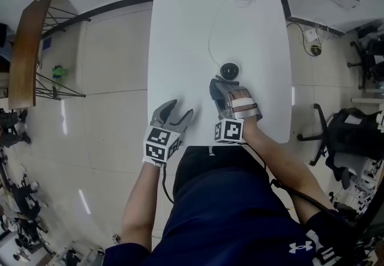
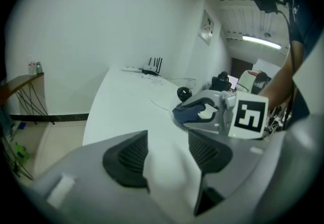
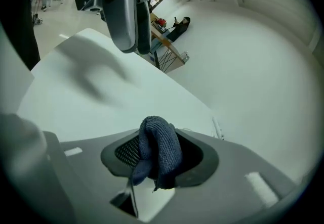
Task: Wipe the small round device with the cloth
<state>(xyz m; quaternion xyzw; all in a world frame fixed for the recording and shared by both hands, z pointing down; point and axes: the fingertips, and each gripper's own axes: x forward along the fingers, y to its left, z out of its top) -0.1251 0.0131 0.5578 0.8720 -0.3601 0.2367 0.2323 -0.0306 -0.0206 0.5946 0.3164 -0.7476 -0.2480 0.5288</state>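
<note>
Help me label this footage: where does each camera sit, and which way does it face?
Head view: on the person's head, facing steeply down at the table, device, left tool and right tool; forearms and torso show.
Left gripper view: on the left tool, looking along its open jaws across the table; an arm shows at right.
Right gripper view: on the right tool, looking past the cloth it grips; no body part clear.
Shared: head and left gripper views both show device and right tool.

Round device [image 1: 229, 70] on table [image 1: 180, 30]; right tongs [image 1: 225, 85] just before it, cloth [image 3: 159, 149] between; left tongs [image 1: 182, 108] leftward, apart.
</note>
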